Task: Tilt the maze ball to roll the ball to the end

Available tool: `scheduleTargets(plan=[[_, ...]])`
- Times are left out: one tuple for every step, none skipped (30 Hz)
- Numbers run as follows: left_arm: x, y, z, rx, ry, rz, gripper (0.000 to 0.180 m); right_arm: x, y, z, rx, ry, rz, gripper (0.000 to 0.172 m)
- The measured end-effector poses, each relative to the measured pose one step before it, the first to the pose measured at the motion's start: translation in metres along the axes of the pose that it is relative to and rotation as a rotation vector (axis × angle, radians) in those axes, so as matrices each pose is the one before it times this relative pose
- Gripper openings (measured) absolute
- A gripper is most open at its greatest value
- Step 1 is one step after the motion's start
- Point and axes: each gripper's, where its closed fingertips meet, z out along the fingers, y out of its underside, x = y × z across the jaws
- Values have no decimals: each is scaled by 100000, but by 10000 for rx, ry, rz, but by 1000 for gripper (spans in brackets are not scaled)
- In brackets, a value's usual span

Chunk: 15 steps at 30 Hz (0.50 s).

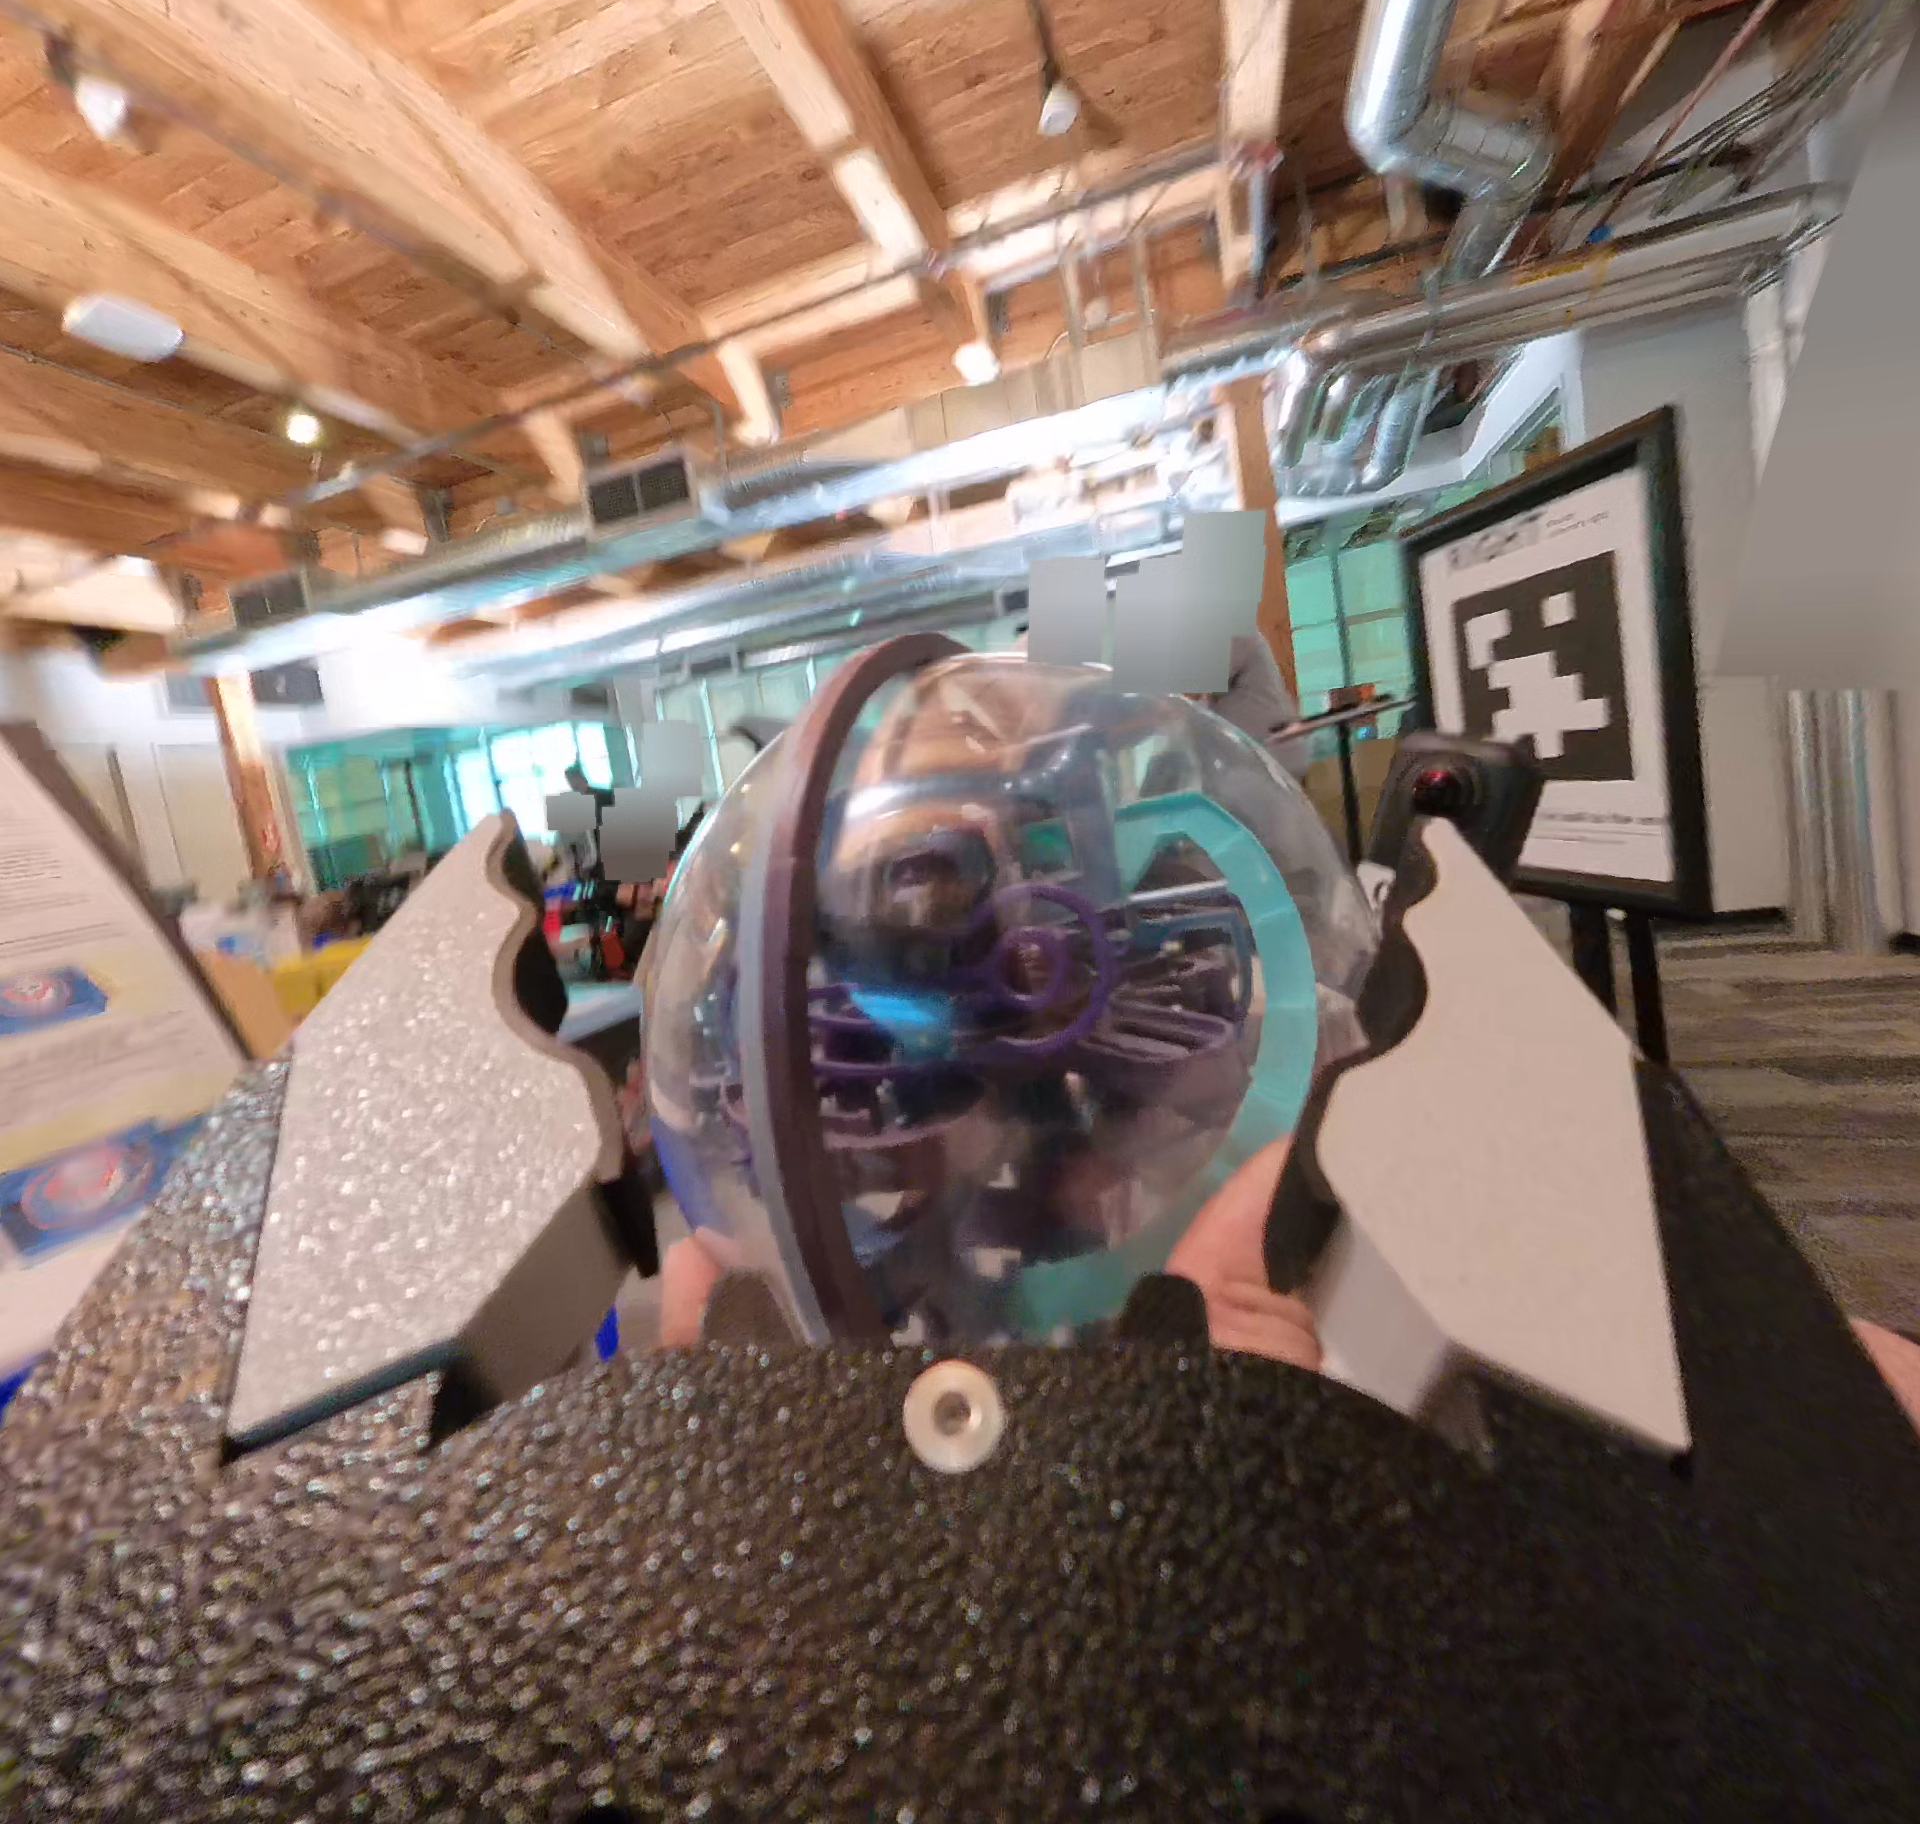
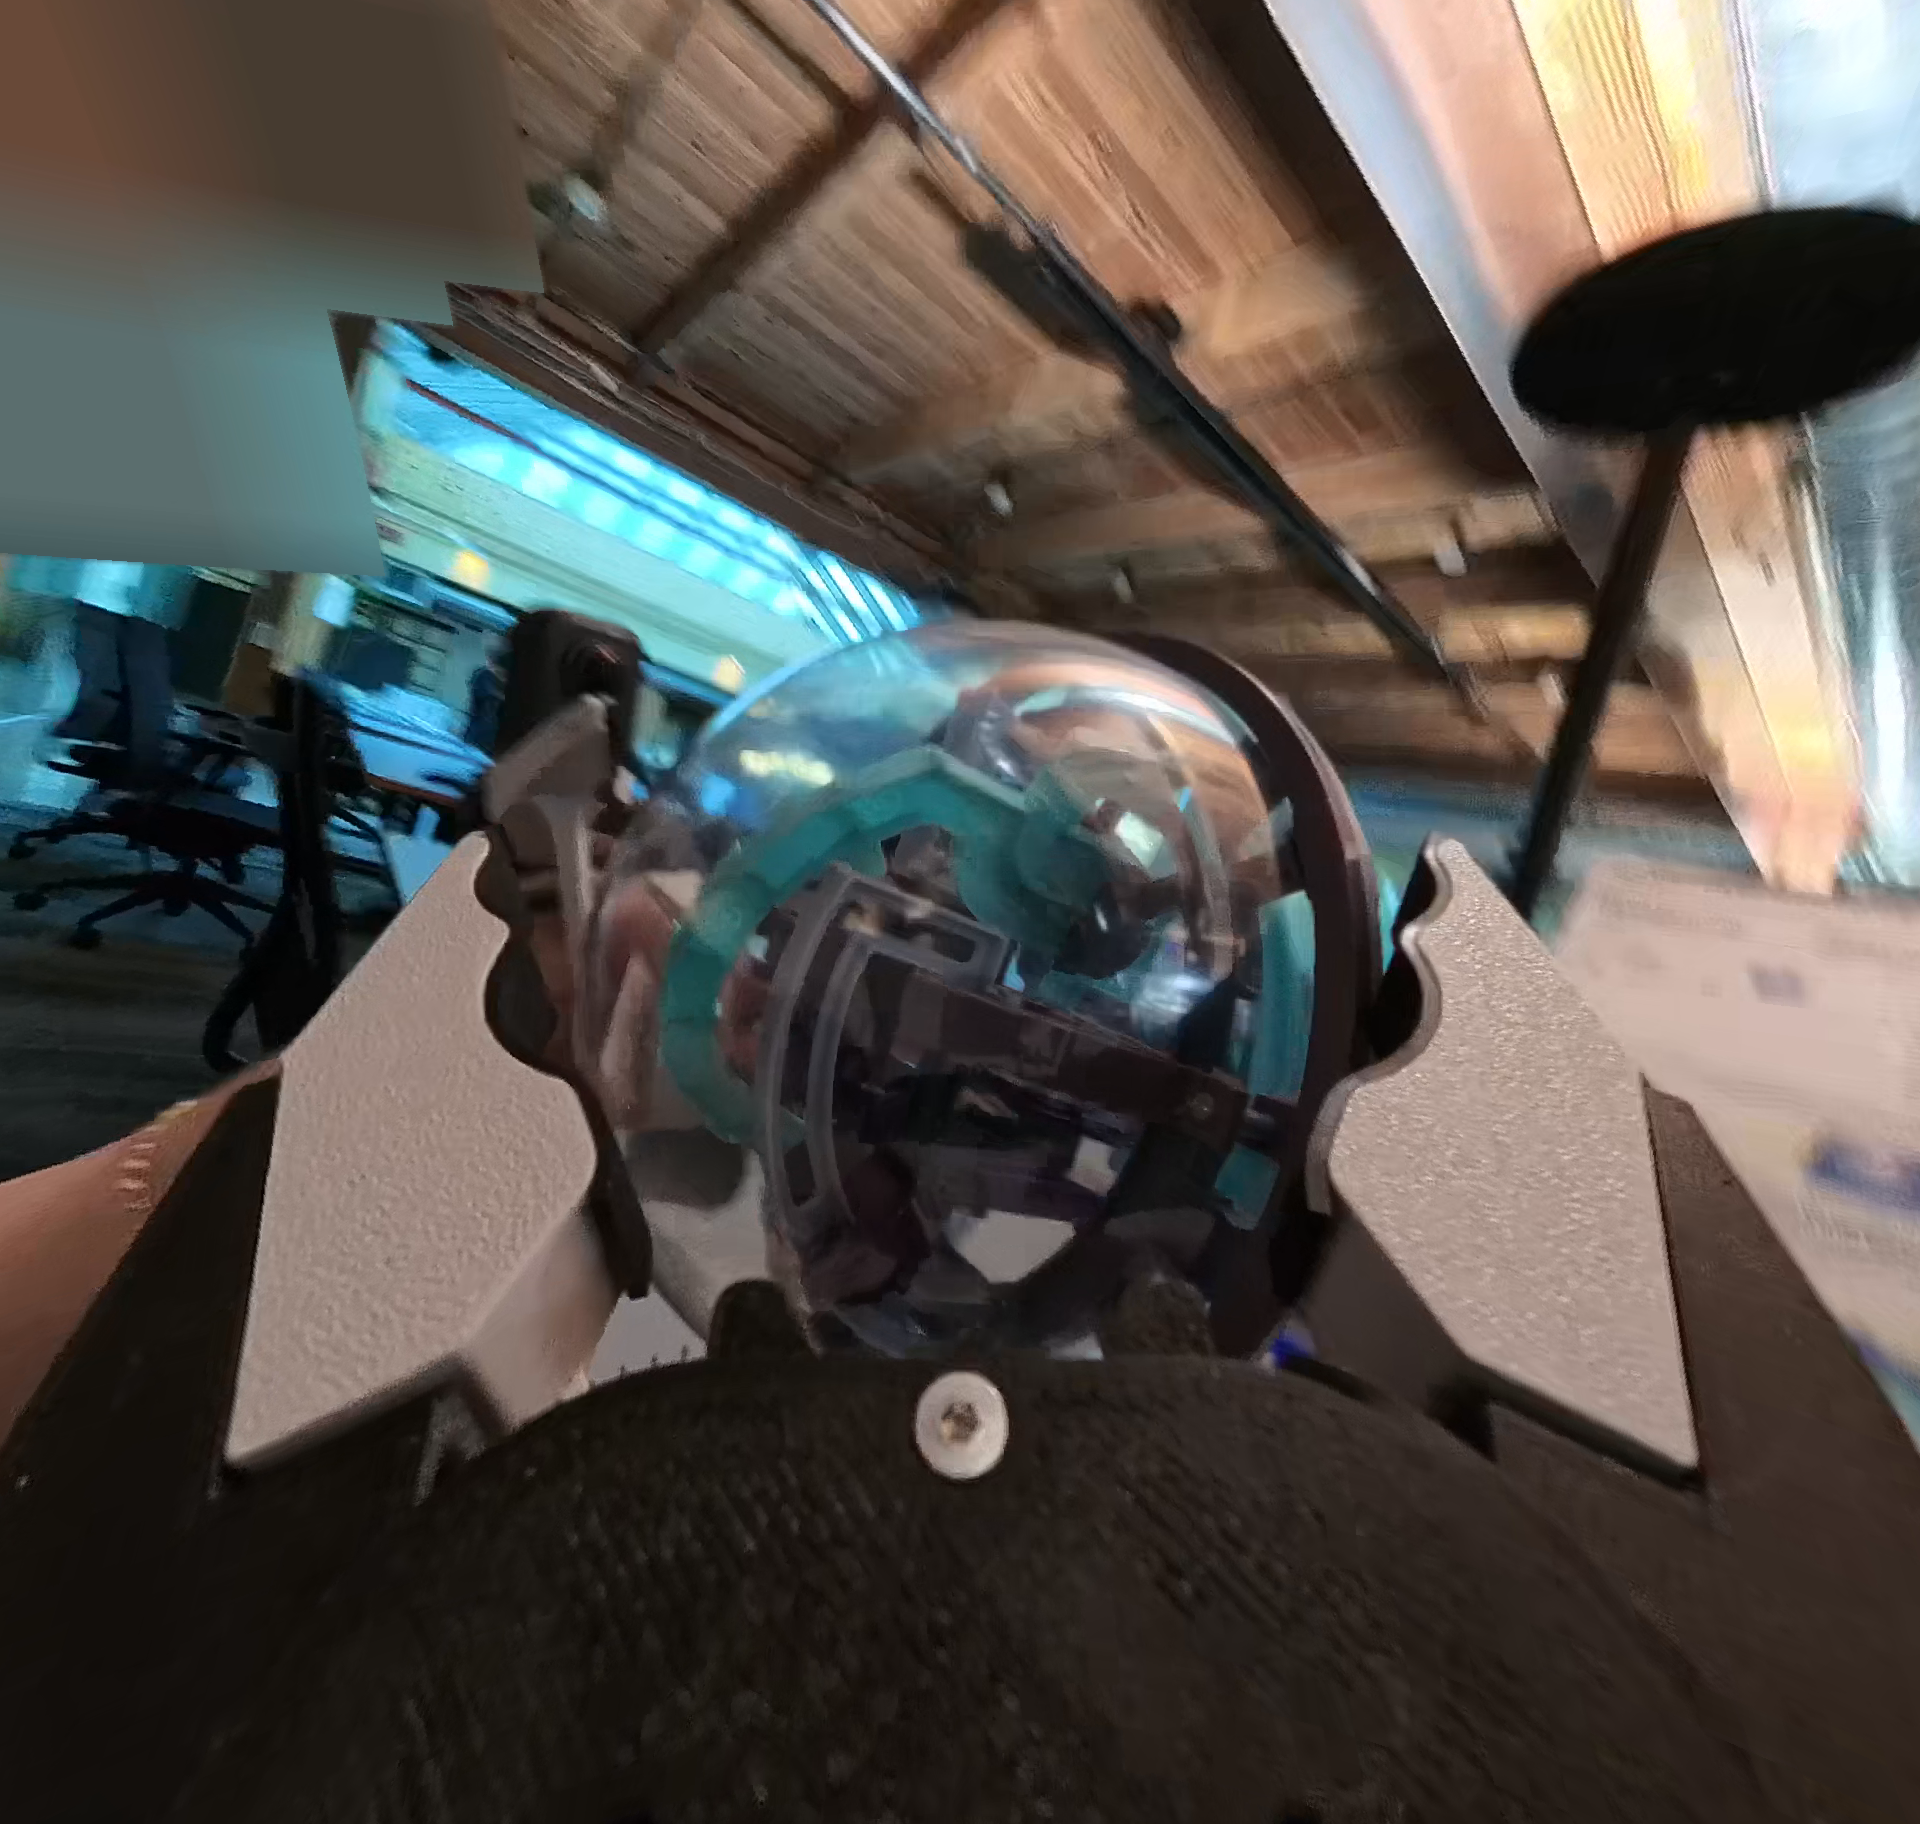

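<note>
While one clear maze ball [image 1: 997, 985] fills both frames' centers, two grippers [image 1: 961, 839] [image 2: 956, 860] clasp it, wide-spread pads pressing its sides. Only the left wrist view shows a framed black-and-white marker board [image 1: 1558, 673], right of center; only the right shows a black round-topped stand [image 2: 1704, 320], upper right.

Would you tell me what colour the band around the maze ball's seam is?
Dark brown band, clearest in the left wrist view.

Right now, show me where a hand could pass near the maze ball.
Free: the open air above the maze ball, up to the wooden ceiling, and a narrow slot between its upper left and the left gripper's left fingertip. Crowded: its right side, by the right gripper; underneath, a hand.
</note>
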Motion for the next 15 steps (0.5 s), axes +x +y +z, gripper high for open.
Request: scheduleTargets(plan=[[-1121,1163,162,-617,-498,-329,148,1475,2176,344,-1027,791,407,157],[-1870,2125,314,-804,-604,-711,147,1794,2662,466,-966,807,1040,157],[-1925,2863,429,-938,-213,-1253,149,1863,2563,501,-743,624,1716,157],[-1551,2746,451,-980,272,-1577,155,1460,2192,393,-602,277,945,157],[-930,2299,331,-996,670,-1310,155,776,1423,168,-294,10,372,157],[-1201,1397,178,-594,256,-1072,154,498,1005,72,-277,33,396,157],[-961,676,-30,-210,97,-616,155,329,711,95,-296,25,385,157],[-422,-125,-132,221,208,-222,155,360,457,130,-234,107,199,157],[-231,-401,-155,393,124,-86,151,360,346,173,-197,161,15,157],[-314,-85,-57,153,-53,-36,148,326,316,227,-180,182,-58,157],[-349,235,49,-125,-129,-79,149,321,353,248,-173,183,-55,157],[-413,371,76,-243,-191,-109,150,205,335,255,-106,117,-74,157],[-365,347,88,-232,-170,-81,152,356,492,287,-178,168,-24,157],[-328,237,21,-153,-154,-71,153,279,483,233,-165,101,46,157],[-275,137,-32,-92,-127,-39,153,153,314,137,-88,9,121,157]])
